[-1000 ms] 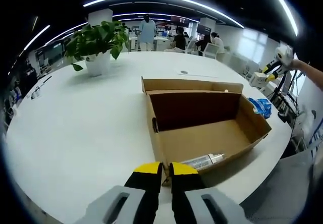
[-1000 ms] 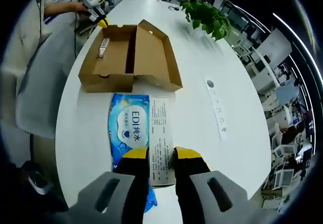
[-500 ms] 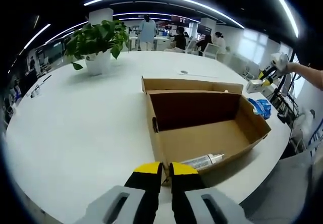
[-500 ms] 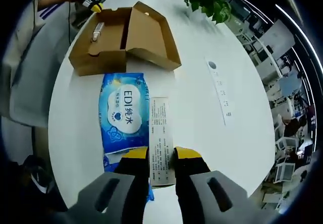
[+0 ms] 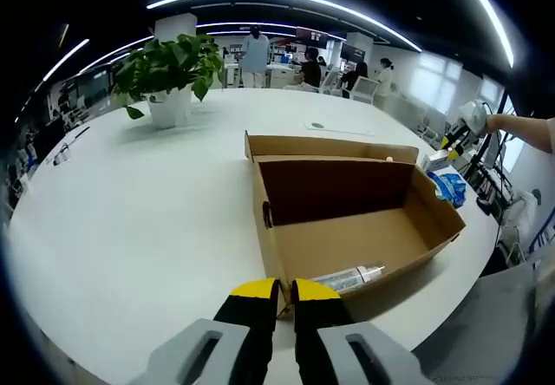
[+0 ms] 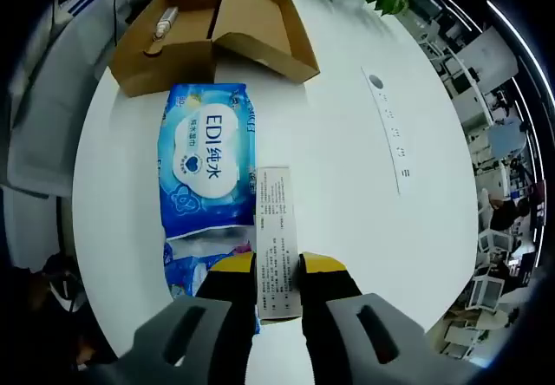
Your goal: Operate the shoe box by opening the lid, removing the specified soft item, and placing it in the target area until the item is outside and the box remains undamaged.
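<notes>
Wipes pack out of the shoe box, hanging over the counter.
Right gripper (image 6: 277, 264) fingers pinch the blue wipes pack (image 6: 206, 172) by its label flap; left gripper (image 5: 276, 294) fingers clamp the shoe box (image 5: 347, 220) wall, steadying it on the counter (image 5: 130, 212).

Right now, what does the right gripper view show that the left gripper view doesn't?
Right gripper view: a printed white sheet clamped in the right tool, and the blue wipes pack seen front-on with its print. Left gripper view: the left tool clamped on the near wall of the shoe box, and people at desks beyond the table. Shared: the open shoe box, the tube inside it, the wipes pack lying outside it, the potted plant, the white table.
</notes>
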A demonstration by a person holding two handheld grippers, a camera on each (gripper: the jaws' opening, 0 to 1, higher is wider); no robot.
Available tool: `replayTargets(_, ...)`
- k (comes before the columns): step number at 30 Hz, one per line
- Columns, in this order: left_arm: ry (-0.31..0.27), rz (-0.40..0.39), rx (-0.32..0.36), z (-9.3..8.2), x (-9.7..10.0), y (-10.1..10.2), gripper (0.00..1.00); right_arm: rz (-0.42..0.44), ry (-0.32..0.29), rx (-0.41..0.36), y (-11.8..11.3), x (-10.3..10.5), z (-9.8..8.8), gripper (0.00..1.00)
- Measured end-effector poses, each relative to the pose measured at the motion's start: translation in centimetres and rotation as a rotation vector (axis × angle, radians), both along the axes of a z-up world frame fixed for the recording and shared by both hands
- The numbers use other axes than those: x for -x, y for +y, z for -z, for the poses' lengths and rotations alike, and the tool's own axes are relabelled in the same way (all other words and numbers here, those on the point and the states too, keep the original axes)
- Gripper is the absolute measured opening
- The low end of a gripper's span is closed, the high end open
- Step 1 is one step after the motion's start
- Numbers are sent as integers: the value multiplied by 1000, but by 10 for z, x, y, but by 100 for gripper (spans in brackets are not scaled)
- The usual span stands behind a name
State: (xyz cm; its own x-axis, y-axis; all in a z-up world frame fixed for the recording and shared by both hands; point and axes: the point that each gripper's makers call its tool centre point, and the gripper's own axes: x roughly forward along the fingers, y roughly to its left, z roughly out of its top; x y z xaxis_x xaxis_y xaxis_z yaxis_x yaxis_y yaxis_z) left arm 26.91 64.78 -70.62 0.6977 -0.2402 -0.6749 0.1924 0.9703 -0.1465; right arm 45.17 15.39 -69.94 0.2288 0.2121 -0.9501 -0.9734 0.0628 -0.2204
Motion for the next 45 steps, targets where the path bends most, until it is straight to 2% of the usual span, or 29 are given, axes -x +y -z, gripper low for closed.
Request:
replayTargets(9,0,-4,6,0,0,0,6,-12,27,108,-27,2,16,16)
replayTargets(12,1,-3,7,0,-1,0,6,-6,33,116,-32,3,16,16)
replayTargets(26,8,2,4,0,0,0,6,-83,29,251,-55,-1,34,16)
replayTargets(35,11,-1,7,0,0,0,6,-82,34,284,-81,-26,58,16)
replayTargets(45,19,7,-4,0,-1,-1,6,-73,24,281,-83,-33,61,17)
